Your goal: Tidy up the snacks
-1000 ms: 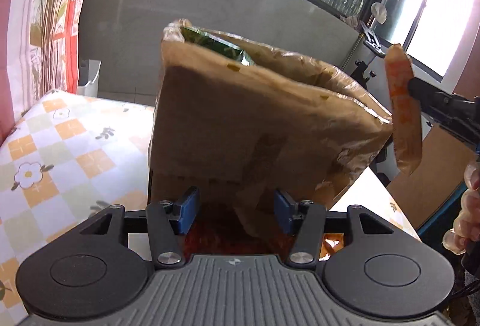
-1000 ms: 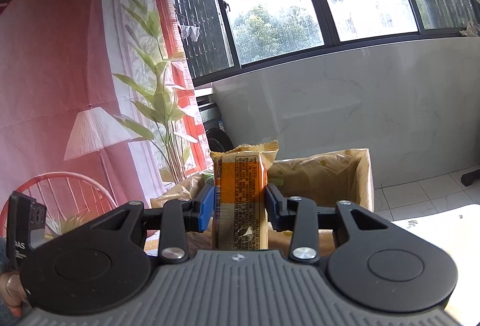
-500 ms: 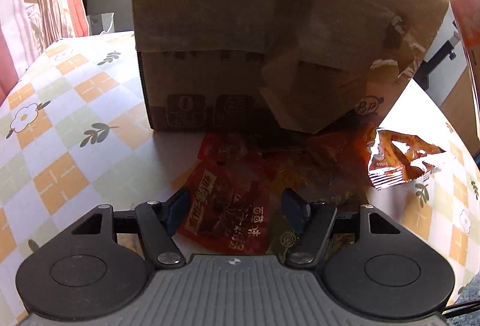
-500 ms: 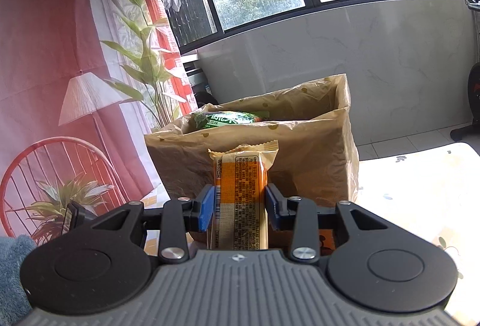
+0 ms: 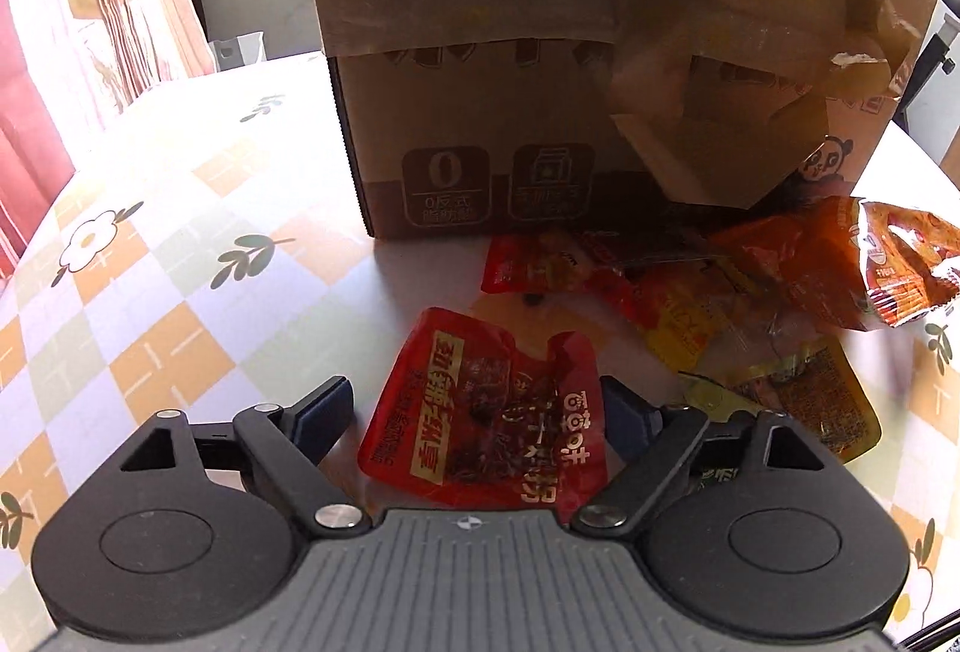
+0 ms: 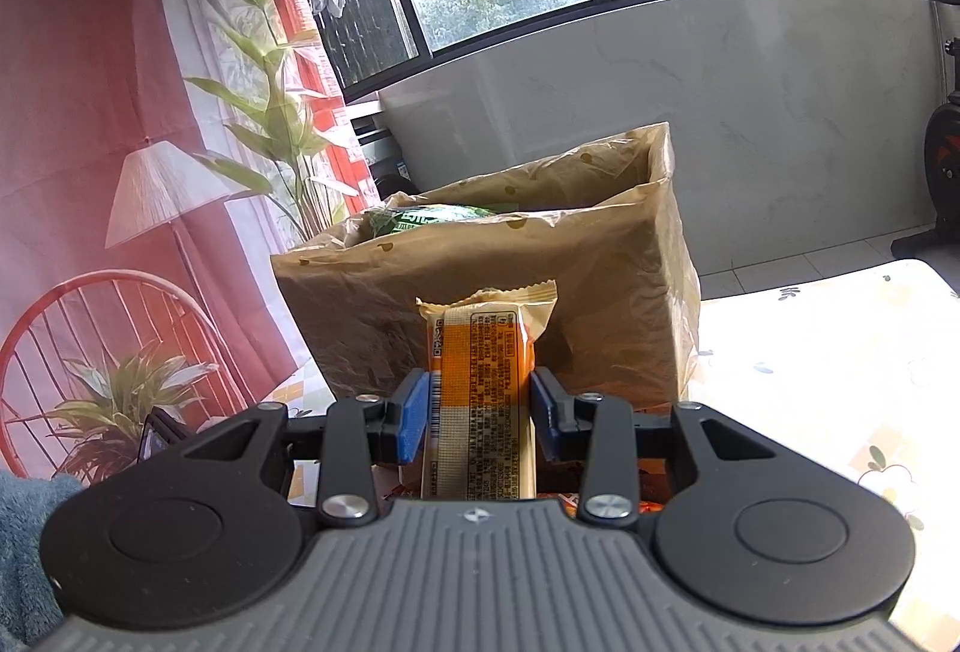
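My left gripper (image 5: 477, 412) is open, low over the table, its fingers on either side of a red snack packet (image 5: 486, 430) lying flat. More red, orange and yellow snack packets (image 5: 750, 292) lie in a loose pile in front of the cardboard box (image 5: 540, 51). My right gripper (image 6: 479, 415) is shut on an orange snack bar (image 6: 480, 382) held upright, in front of the open box (image 6: 498, 310) lined with a brown bag. A green packet (image 6: 432, 220) shows inside the box.
The table (image 5: 150, 262) has a checked floral cloth. A curtain (image 6: 90, 81), a plant (image 6: 270, 111) and a red chair (image 6: 102, 340) stand beyond the table's left side. The box fills the space ahead of both grippers.
My left gripper has dropped from box height to the table and now straddles the red packet. My right gripper has lowered and come closer to the box, still holding the orange bar.
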A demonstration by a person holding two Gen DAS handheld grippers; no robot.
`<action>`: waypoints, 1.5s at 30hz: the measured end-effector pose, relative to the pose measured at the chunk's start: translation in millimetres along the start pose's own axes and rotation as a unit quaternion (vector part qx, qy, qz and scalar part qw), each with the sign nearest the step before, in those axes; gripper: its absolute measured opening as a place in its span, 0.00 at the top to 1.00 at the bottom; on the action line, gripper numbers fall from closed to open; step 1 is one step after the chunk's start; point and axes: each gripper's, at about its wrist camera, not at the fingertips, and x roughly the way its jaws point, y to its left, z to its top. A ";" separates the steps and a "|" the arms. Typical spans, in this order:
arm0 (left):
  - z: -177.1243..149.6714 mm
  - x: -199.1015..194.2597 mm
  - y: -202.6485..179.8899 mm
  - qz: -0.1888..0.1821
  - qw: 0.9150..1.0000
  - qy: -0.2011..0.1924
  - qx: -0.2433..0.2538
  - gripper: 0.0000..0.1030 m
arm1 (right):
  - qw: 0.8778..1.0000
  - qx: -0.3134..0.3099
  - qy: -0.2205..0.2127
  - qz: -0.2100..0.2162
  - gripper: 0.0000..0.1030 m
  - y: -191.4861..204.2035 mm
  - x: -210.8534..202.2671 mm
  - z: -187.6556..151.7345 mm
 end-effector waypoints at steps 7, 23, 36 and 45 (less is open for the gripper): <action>-9.3 -9.6 4.3 -0.019 1.000 -0.022 0.010 0.32 | 1.000 -0.002 0.003 0.004 0.62 2.9 2.5 0.2; -15.3 -39.3 16.2 -0.078 0.996 -0.043 -0.025 0.79 | 1.000 -0.007 -0.001 0.001 0.62 4.7 0.2 1.4; 43.3 -125.1 23.1 -0.102 0.979 -0.168 -0.048 0.79 | 0.999 -0.037 -0.031 0.000 0.62 8.1 -5.1 29.7; 148.0 -175.1 -5.3 -0.128 0.953 -0.276 -0.002 0.79 | 0.995 -0.069 -0.077 -0.001 0.62 2.8 24.4 92.6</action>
